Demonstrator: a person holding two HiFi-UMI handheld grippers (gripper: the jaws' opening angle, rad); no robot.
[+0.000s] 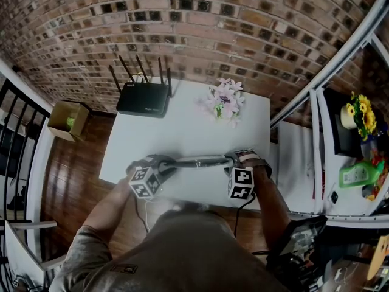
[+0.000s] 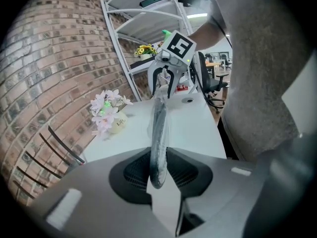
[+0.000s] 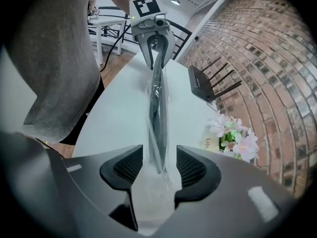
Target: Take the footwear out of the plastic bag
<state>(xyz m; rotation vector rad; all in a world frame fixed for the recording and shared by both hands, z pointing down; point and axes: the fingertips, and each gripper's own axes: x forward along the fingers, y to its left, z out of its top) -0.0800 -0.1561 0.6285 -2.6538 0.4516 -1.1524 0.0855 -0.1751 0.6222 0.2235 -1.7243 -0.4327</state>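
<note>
Right, near end first. In the head view my left gripper at 7 o'clock is clenched on one end of the flat dark footwear through the clear plastic bag, which anchors the package. My right gripper at 5 o'clock has its jaws released. The bag end hangs loose between the pads, unpinched, and I'd judge it's staged to grab film only. Both hands angle down, right steeper, with the package strung between them over the white table. Flower pot at 1 and router at 11 sit well apart.
</note>
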